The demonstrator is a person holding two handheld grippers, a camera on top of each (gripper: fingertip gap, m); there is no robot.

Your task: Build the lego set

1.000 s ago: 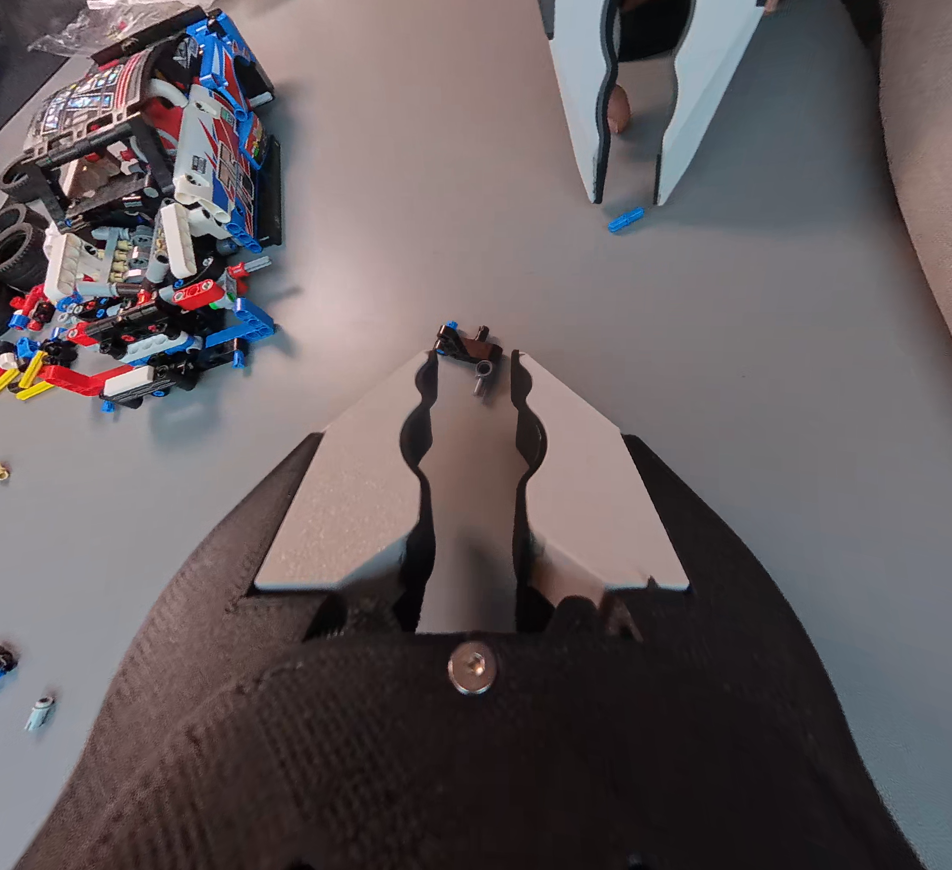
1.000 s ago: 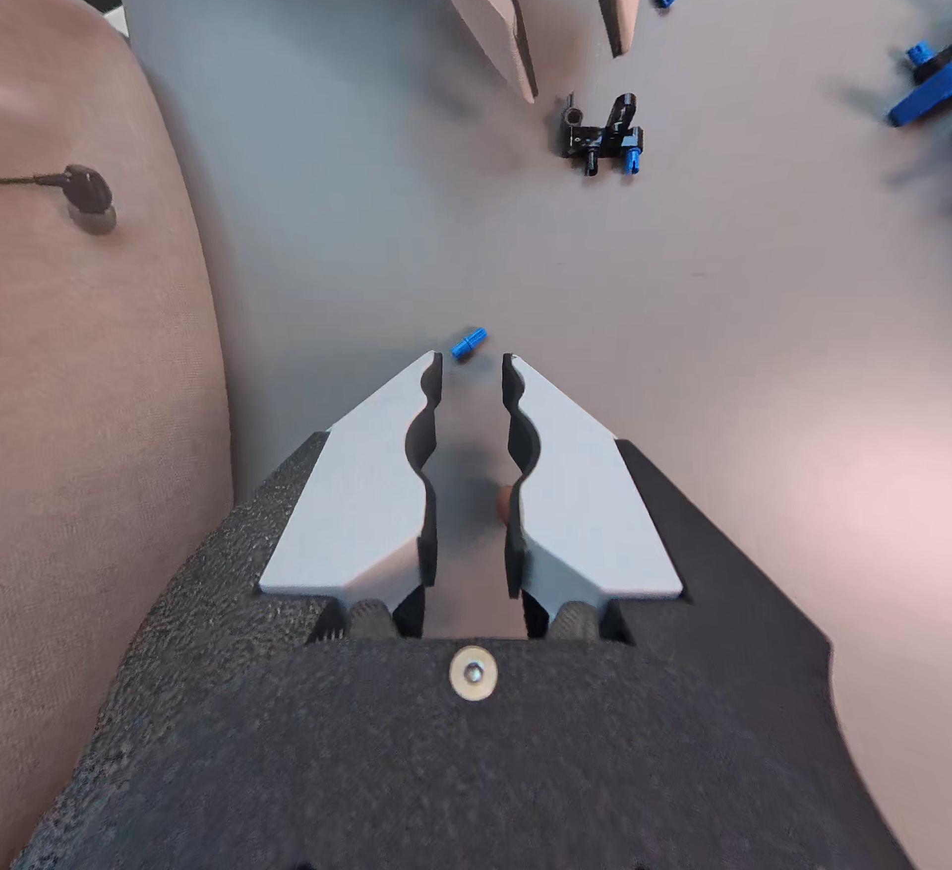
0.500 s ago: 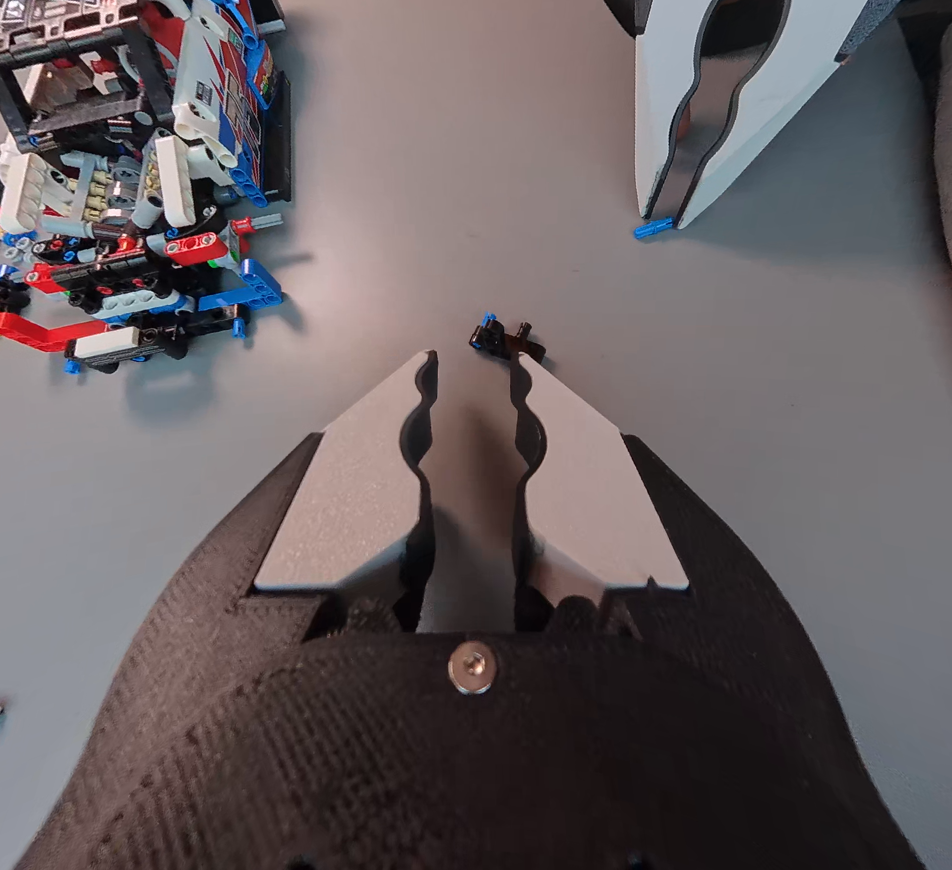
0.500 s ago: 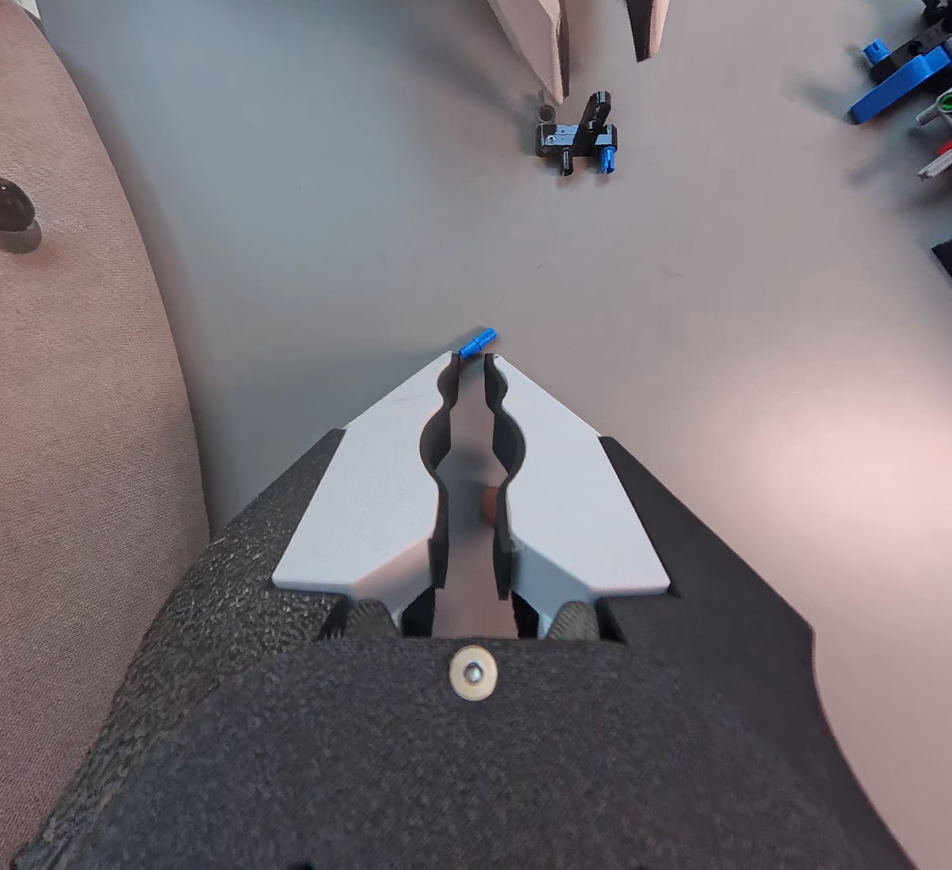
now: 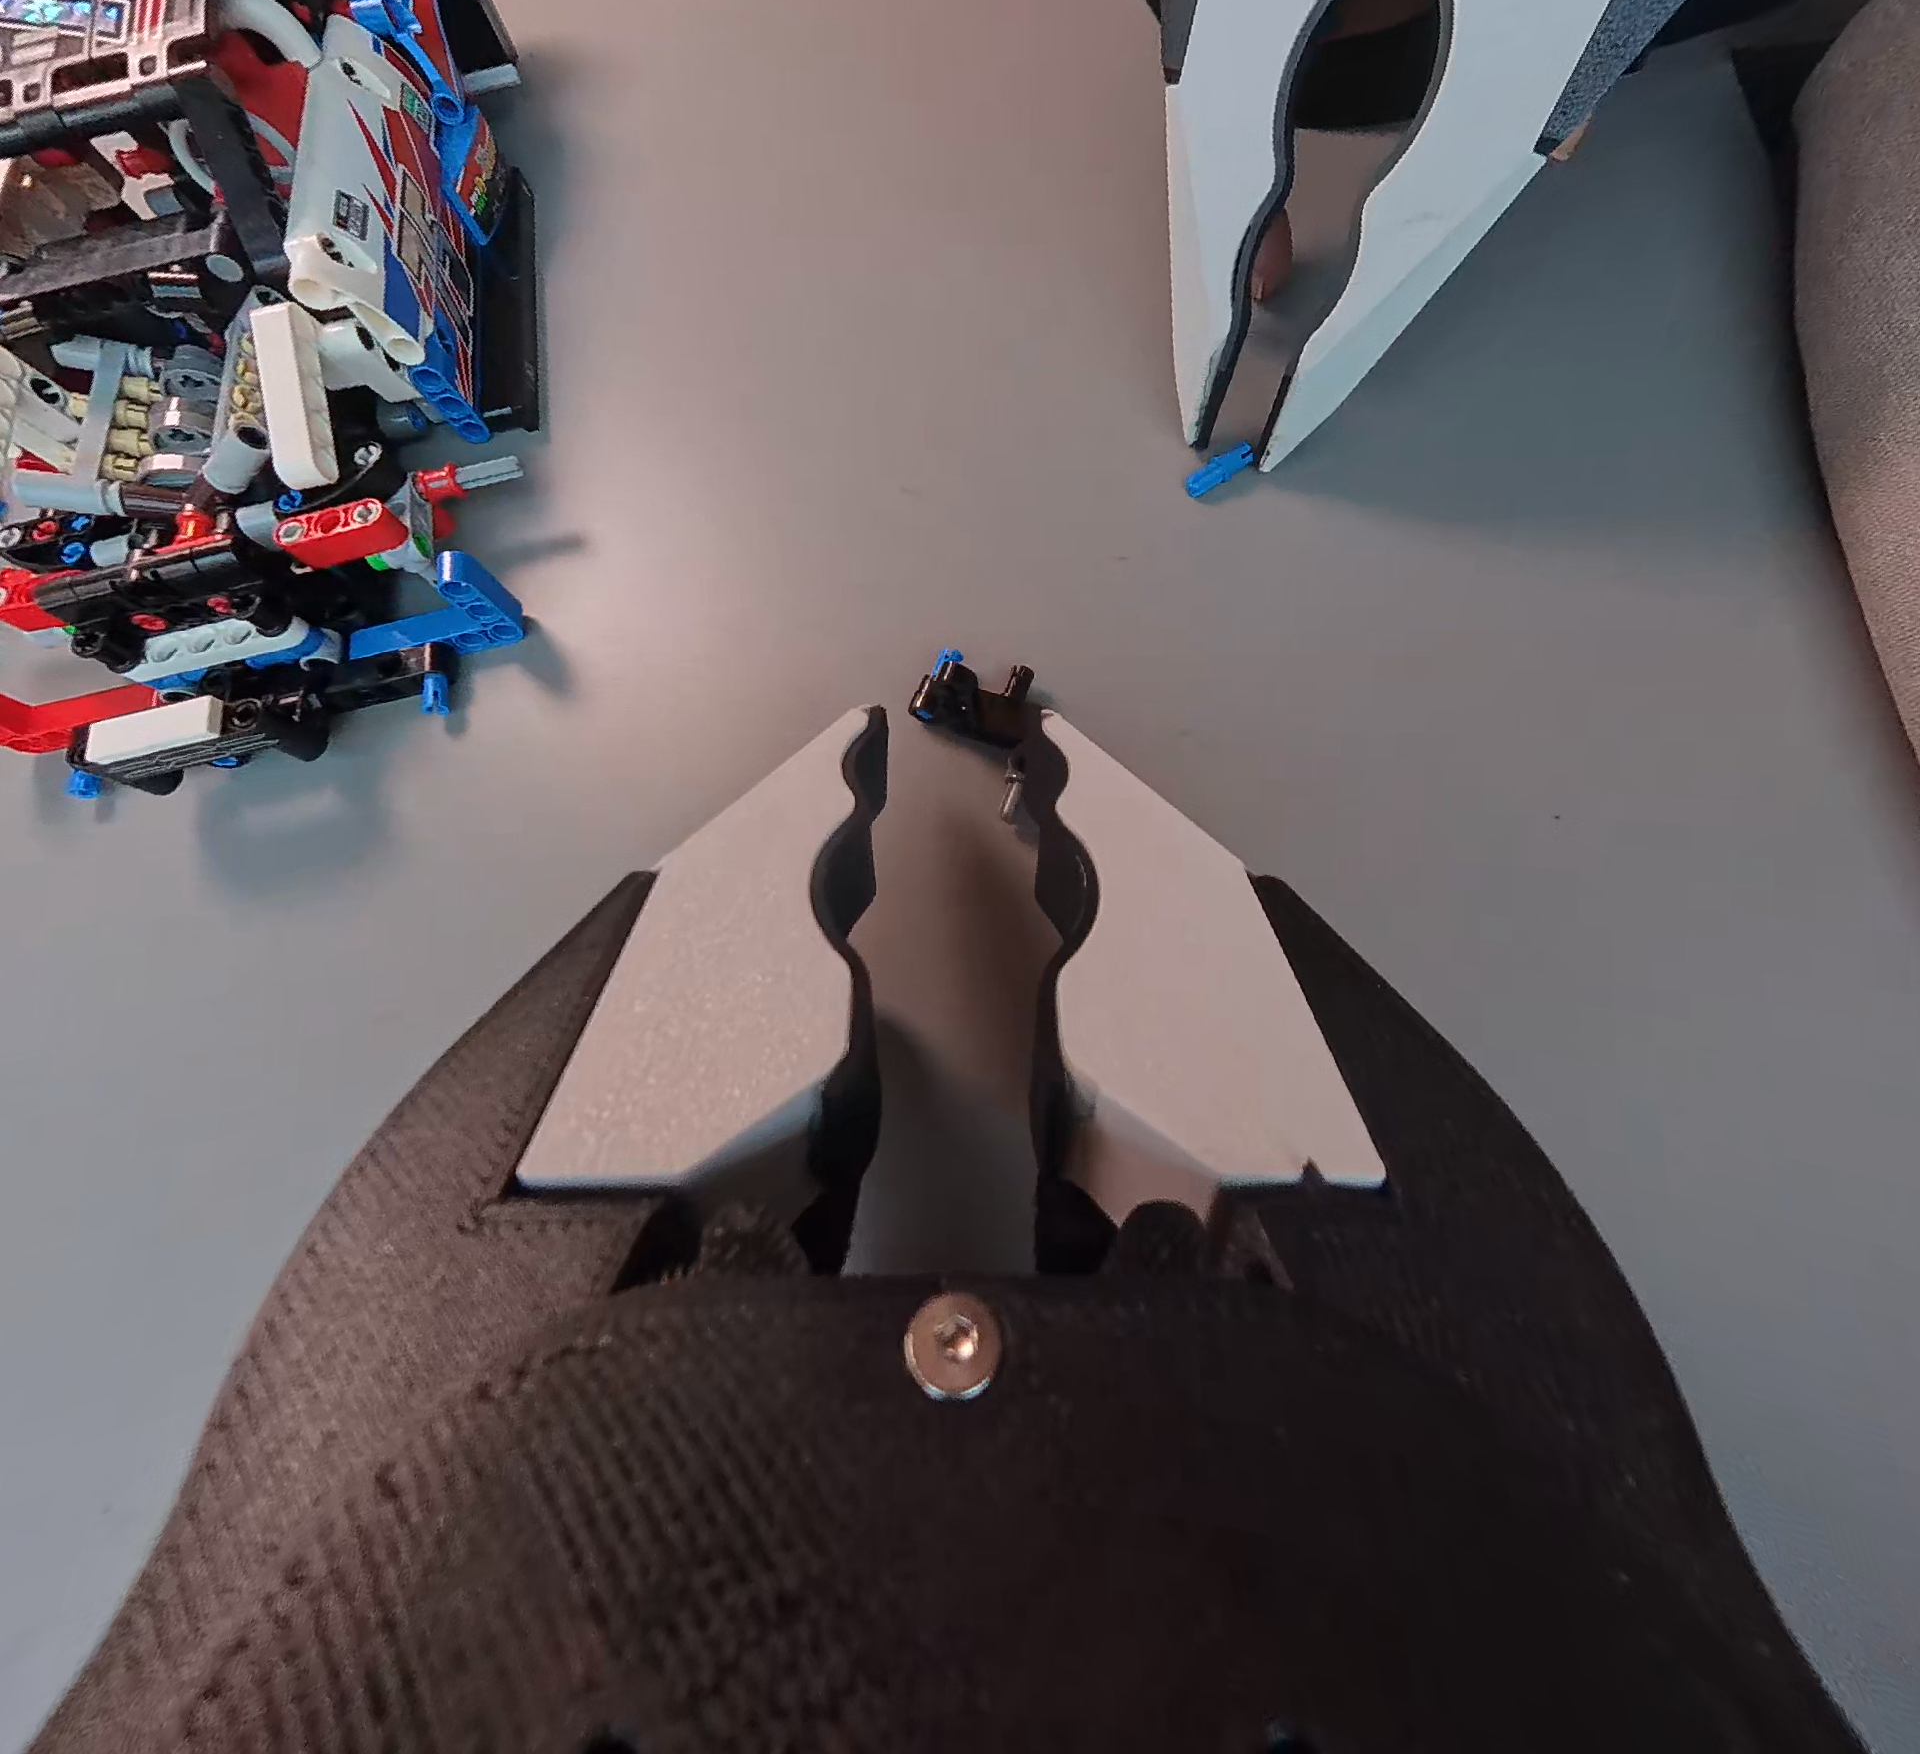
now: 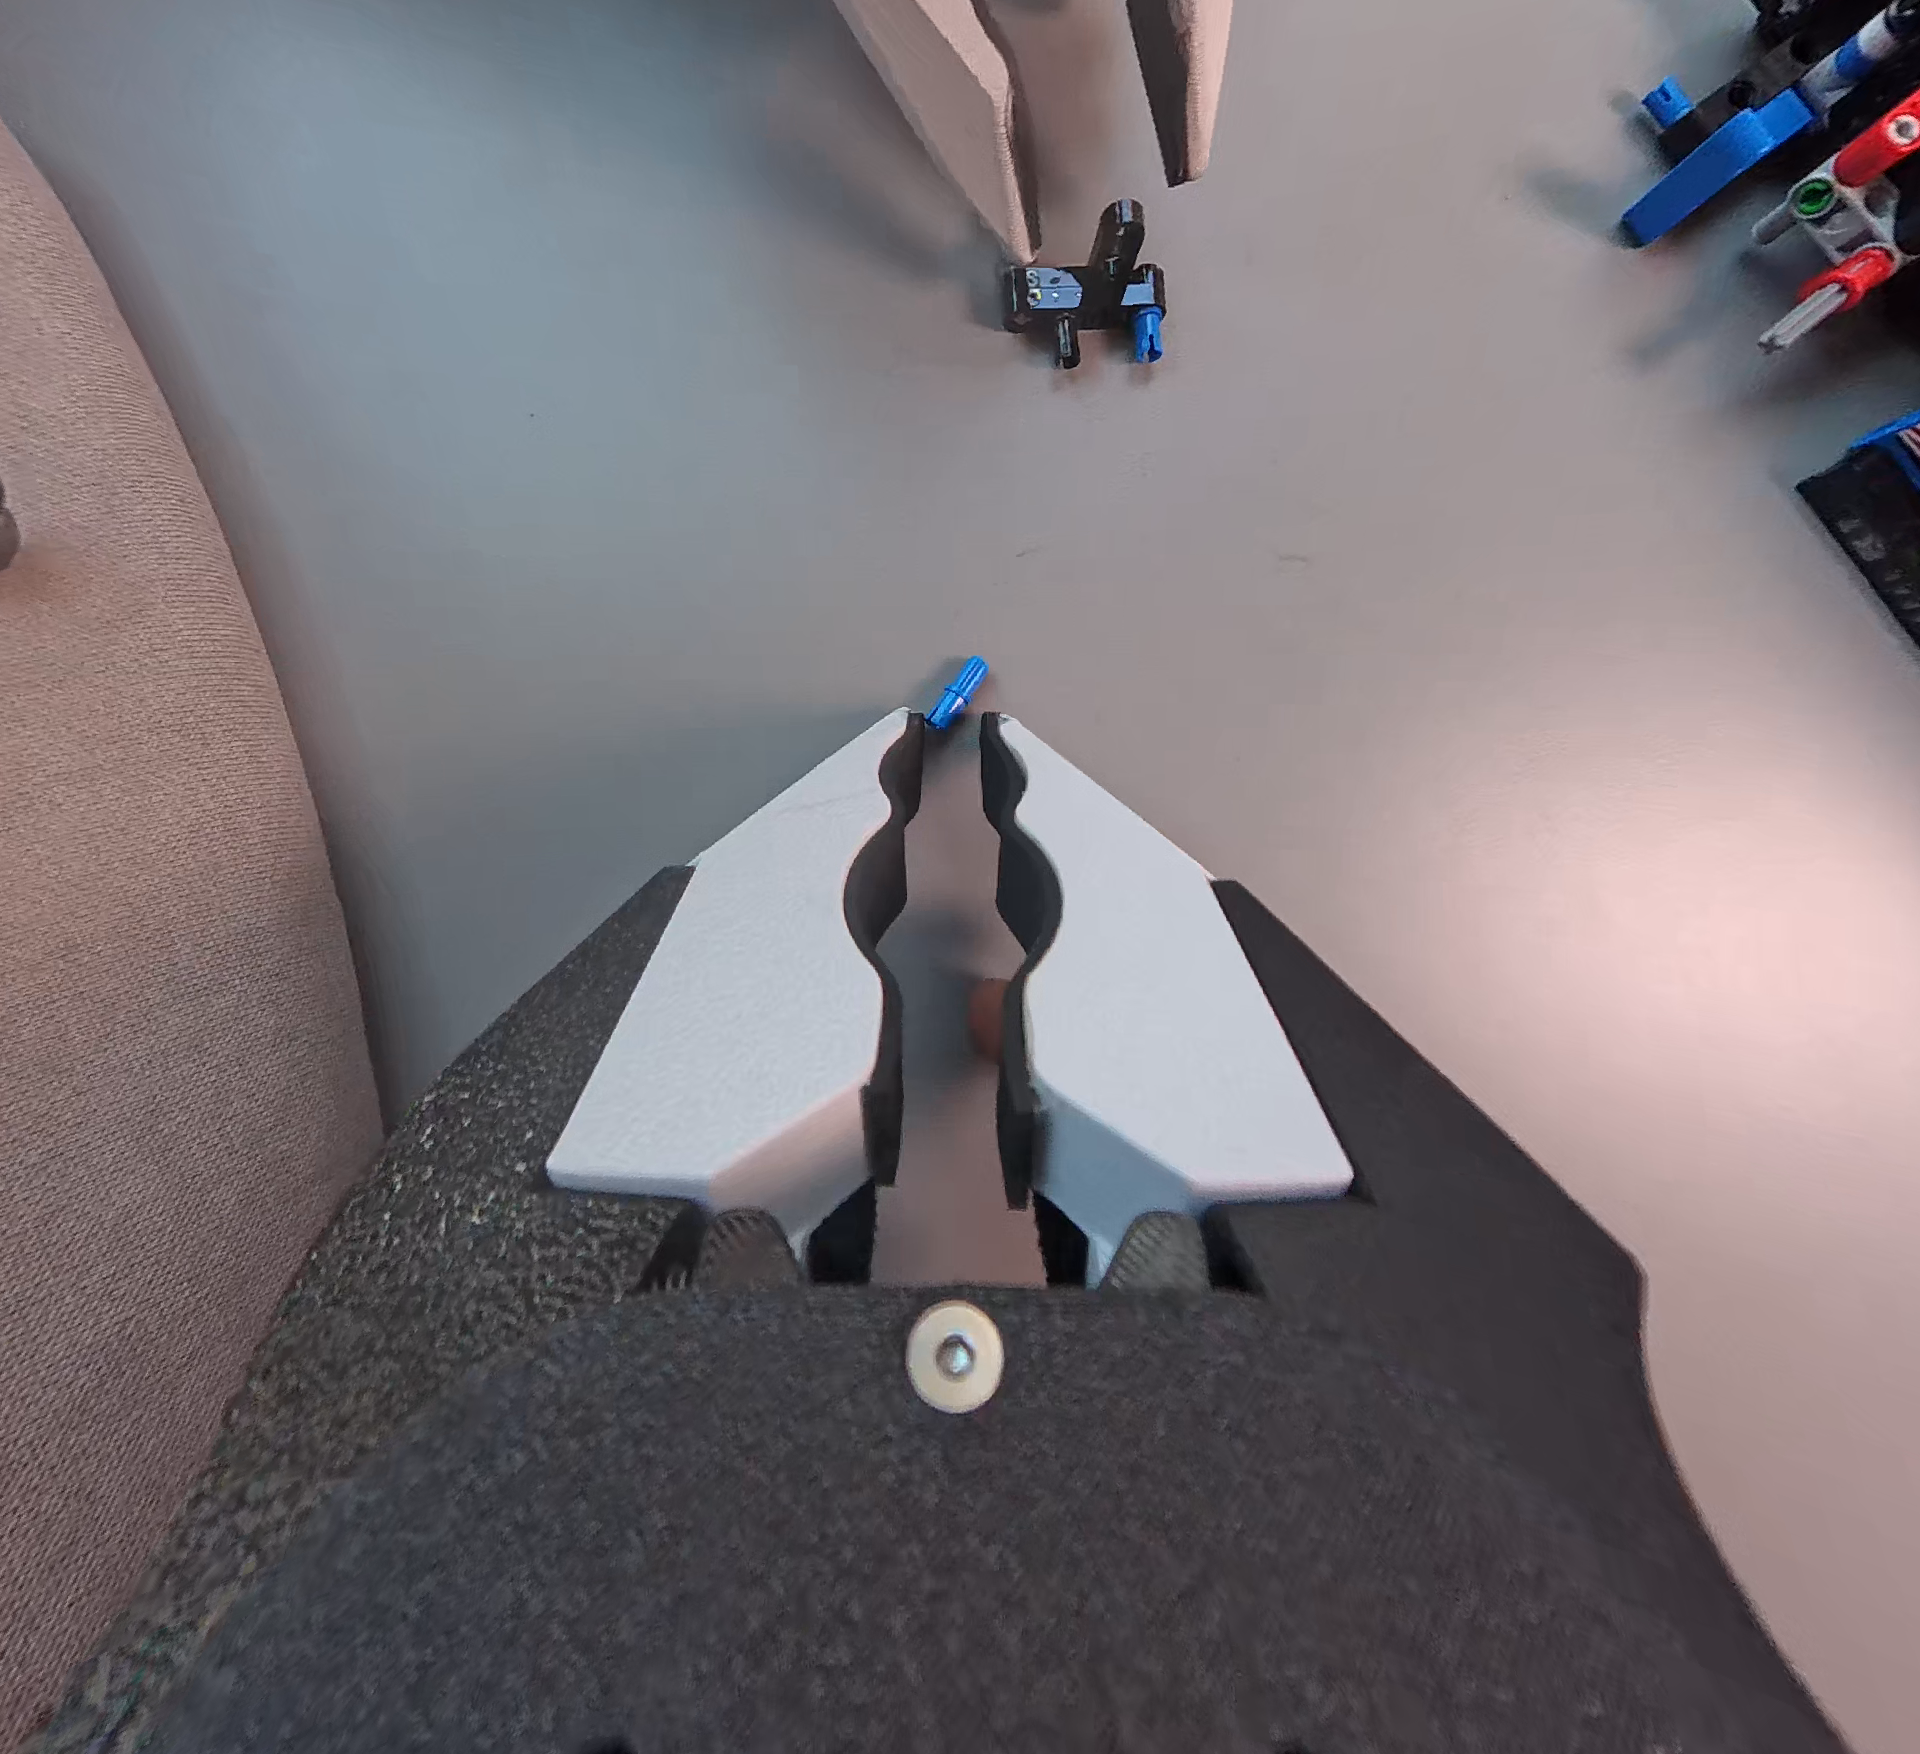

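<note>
A small black Lego piece with a blue pin (image 5: 971, 702) lies on the grey table (image 5: 831, 354), right at the tips of my open left gripper (image 5: 961, 722) and nearer its right finger. It also shows in the right wrist view (image 6: 1086, 296), under the left gripper (image 6: 1101, 213). A loose blue pin (image 6: 956, 691) lies at the tips of my right gripper (image 6: 951, 722). Its jaws stand a narrow gap apart, and only the pin's near end lies between them. The left wrist view shows that gripper (image 5: 1236, 452) and the pin (image 5: 1216, 470) too.
The part-built blue, red and white Lego car (image 5: 260, 250) stands at the left with loose beams around it; its edge shows in the right wrist view (image 6: 1849, 146). A brownish fabric surface (image 6: 125, 873) borders the table on the right gripper's side. Spacing between my two grippers at the tips: around 9 centimeters.
My right jaws have narrowed from wide open to a small gap around the blue pin, which has turned. My left gripper has shifted, and the black piece is back between its tips.
</note>
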